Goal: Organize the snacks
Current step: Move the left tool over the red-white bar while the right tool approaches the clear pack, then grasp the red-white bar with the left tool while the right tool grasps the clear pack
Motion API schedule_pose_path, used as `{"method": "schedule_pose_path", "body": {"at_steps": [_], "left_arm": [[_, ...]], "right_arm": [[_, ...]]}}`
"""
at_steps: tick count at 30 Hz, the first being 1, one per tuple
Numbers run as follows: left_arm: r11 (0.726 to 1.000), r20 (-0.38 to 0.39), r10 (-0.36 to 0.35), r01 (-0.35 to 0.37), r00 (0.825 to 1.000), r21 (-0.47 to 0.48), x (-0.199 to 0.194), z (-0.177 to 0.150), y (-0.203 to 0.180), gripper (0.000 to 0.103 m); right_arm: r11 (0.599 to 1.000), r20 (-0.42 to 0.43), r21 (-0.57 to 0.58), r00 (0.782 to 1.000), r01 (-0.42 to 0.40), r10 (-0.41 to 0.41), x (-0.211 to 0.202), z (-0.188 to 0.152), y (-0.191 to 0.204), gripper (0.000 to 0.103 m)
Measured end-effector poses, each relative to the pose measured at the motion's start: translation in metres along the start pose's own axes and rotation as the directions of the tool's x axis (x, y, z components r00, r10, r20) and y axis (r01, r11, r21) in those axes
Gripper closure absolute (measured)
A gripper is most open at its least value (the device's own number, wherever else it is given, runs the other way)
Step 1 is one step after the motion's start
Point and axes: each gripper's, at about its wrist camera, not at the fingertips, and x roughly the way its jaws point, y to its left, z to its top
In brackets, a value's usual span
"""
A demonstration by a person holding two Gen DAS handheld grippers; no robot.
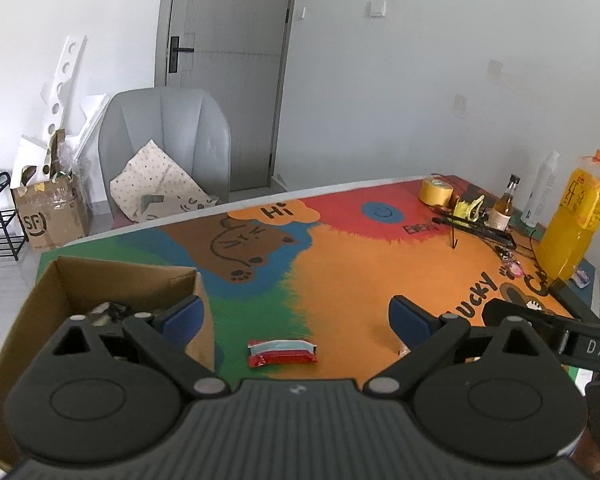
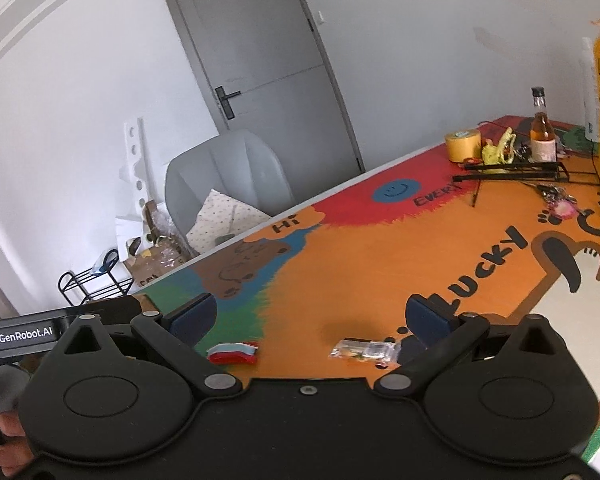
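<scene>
A red, white and blue snack packet [image 1: 282, 352] lies on the colourful table mat, just ahead of my left gripper [image 1: 296, 316], which is open and empty above it. The packet also shows in the right wrist view [image 2: 233, 353]. A clear packet of small snacks [image 2: 364, 350] lies in front of my right gripper [image 2: 314, 318], which is open and empty. An open cardboard box [image 1: 112, 280] stands at the left, with dark items inside, partly hidden by my left gripper's finger [image 1: 182, 316].
At the far right of the table stand a yellow juice bottle [image 1: 572, 228], a small brown bottle [image 1: 506, 204], a roll of yellow tape [image 1: 436, 192] and a black wire rack [image 1: 476, 228]. A grey chair [image 1: 168, 148] with a cushion stands beyond the table edge.
</scene>
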Motion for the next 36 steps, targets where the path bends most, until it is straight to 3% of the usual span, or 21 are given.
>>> {"method": "schedule_pose_path", "body": {"at_steps": [10,20,30,36], "left_arm": [[0.999,-0.064,0.015,-0.012,0.998,0.045,0.037,-0.007,-0.021,0.005],[0.994,-0.134,0.076,-0.065,0.988,0.086,0.081,-0.02,-0.031,0.008],[0.985,-0.178,0.149,-0.131,0.973,0.109,0.115,-0.031,-0.032,0.028],[0.984,-0.206,0.171,-0.157,0.963,0.083,0.128,-0.036,-0.023,0.03]], "right_arm": [[0.998,-0.054,0.044,0.998,0.042,-0.04,0.024,-0.013,-0.021,0.0],[0.997,-0.1,0.071,0.994,0.044,-0.037,0.054,-0.029,-0.036,0.0],[0.996,-0.126,0.086,0.992,0.033,-0.022,0.075,-0.038,-0.044,0.0],[0.997,-0.133,0.078,0.991,0.011,0.0,0.08,-0.041,-0.041,0.0]]}}
